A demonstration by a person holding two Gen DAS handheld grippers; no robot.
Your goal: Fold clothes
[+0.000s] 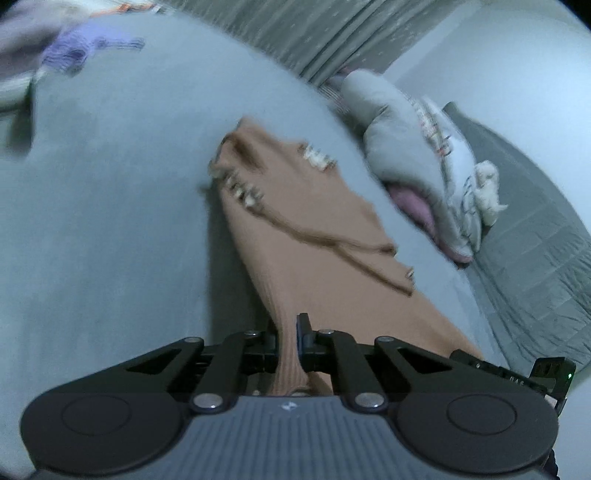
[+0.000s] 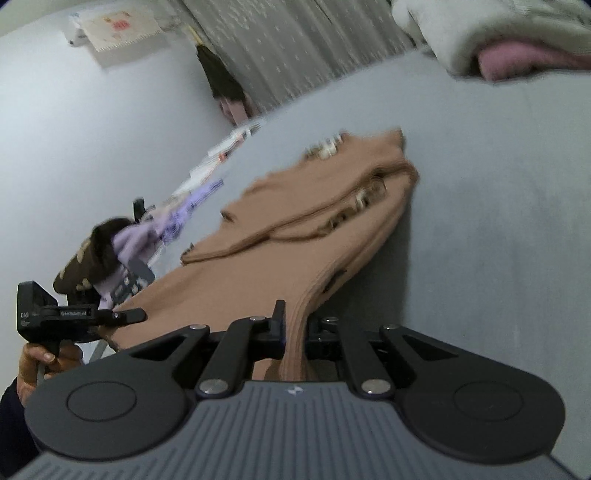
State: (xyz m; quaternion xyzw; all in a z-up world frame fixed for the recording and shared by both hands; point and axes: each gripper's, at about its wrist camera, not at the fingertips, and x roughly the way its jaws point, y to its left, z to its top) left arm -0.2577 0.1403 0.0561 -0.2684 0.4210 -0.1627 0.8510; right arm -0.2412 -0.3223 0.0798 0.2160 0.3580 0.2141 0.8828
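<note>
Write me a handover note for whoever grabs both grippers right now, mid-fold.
Left gripper: shut on the hem of the tan ribbed knit garment.
Right gripper: shut on the same hem, further along.
Garment: hem end held up, sleeves folded across its body, far end on the pale grey bed surface.
Grey bundled clothes lie beyond.
Done: sleeves folded in.
Left: probably carry the hem to the far end, then release.

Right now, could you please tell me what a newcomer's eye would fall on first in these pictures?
The tan ribbed garment stands out, stretched across the pale grey bed in the middle. Both the left gripper and the right gripper are shut on its near edge. A heap of grey and pink clothes lies beyond it, by the curtain.
</note>
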